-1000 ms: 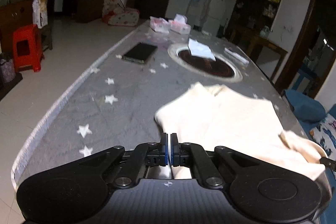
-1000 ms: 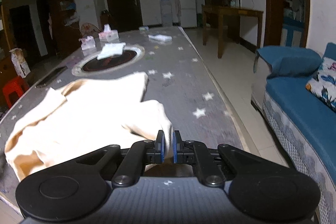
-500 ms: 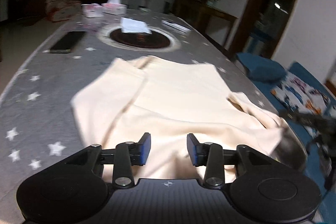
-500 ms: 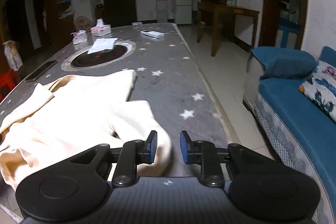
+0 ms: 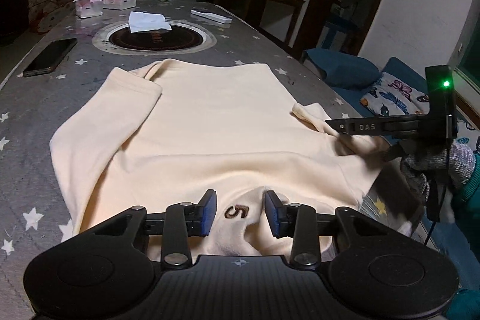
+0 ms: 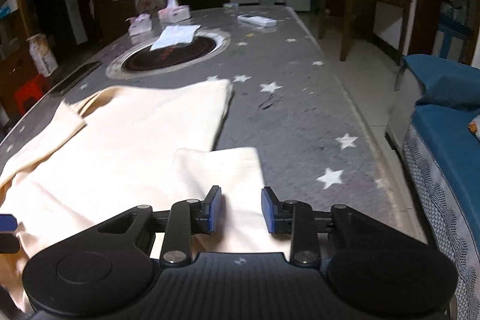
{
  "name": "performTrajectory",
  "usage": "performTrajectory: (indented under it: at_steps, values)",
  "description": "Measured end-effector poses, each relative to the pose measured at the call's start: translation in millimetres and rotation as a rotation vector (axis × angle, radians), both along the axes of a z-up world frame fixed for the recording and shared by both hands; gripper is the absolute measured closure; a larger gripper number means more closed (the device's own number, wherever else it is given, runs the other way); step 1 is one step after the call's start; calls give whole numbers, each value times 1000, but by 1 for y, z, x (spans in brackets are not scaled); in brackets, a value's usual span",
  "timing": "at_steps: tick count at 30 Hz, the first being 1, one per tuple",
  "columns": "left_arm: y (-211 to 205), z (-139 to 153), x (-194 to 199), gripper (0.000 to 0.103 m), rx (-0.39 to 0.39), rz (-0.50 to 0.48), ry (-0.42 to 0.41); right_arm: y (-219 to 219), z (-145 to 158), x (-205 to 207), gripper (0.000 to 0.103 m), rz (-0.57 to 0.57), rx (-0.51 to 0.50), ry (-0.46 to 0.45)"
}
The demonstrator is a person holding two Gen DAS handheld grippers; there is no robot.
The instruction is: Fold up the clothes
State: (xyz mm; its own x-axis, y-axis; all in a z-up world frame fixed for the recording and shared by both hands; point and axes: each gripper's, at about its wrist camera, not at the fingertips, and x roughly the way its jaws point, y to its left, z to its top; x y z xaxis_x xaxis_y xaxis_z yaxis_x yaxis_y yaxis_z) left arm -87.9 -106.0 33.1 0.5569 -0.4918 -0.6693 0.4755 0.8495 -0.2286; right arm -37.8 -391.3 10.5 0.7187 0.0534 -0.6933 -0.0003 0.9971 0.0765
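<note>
A cream sweatshirt (image 5: 210,122) lies spread flat on the grey star-patterned table (image 5: 27,116), its left sleeve folded inward and a brown "5" (image 5: 237,211) near its near edge. My left gripper (image 5: 240,213) is open just above that mark, holding nothing. In the right wrist view the same sweatshirt (image 6: 126,140) fills the left half, and my right gripper (image 6: 241,210) stands open over its right sleeve (image 6: 222,173). The right gripper (image 5: 339,128) also shows side-on in the left wrist view, held by a gloved hand (image 5: 435,167).
A phone (image 5: 51,56) lies at the table's left edge. A round inset hotplate (image 5: 154,38) carries a white cloth (image 5: 148,21); tissue boxes (image 5: 118,0) and a remote (image 5: 211,16) sit farther back. A blue sofa (image 6: 450,134) stands beyond the table's right edge (image 6: 375,146).
Both grippers were shut on the sweatshirt a second ago; they have opened and let it go. The garment now lies flat, and both grippers have drawn back to its near edge.
</note>
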Motion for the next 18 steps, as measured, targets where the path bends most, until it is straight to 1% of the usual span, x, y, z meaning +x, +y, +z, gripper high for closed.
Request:
performTrajectory:
  at_steps: [1, 3, 4, 5, 6, 7, 9, 10, 12, 15, 16, 17, 18]
  values:
    - [0, 0, -1, 65, 3, -4, -5, 0, -1, -1, 77, 0, -2, -1]
    - [-1, 1, -2, 65, 8, -13, -15, 1, -2, -2, 78, 1, -7, -4]
    - [-2, 2, -3, 66, 7, -22, -23, -1, -2, -3, 84, -3, -2, -5]
    - [-3, 3, -4, 66, 8, -31, -31, -1, -2, -3, 86, -4, -1, -4]
    - [-4, 3, -5, 68, 10, -37, -38, -2, -2, -3, 86, -5, -1, -4]
    - [-5, 3, -5, 76, 13, -45, -41, -3, -2, -3, 86, -12, 2, -8]
    - [-7, 1, -5, 85, 16, -59, -35, -6, -1, -2, 81, -27, 11, -17]
    - [-8, 0, -5, 91, 17, -66, -33, -7, -2, -1, 76, -25, 7, -18]
    - [-9, -1, -7, 91, 24, -83, -38, -7, -4, 1, 76, -18, -2, -19]
    - [-10, -1, -9, 90, 37, -77, -52, -7, -6, 4, 75, -7, -15, -20]
    - [-10, 0, -9, 89, 41, -74, -58, -7, -7, 5, 78, -3, -20, -21]
    - [-11, 1, -9, 89, 43, -72, -65, -7, -6, 4, 89, 4, -17, -22]
    - [-11, 2, -9, 88, 45, -73, -72, -6, -6, 4, 95, 11, -12, -22]
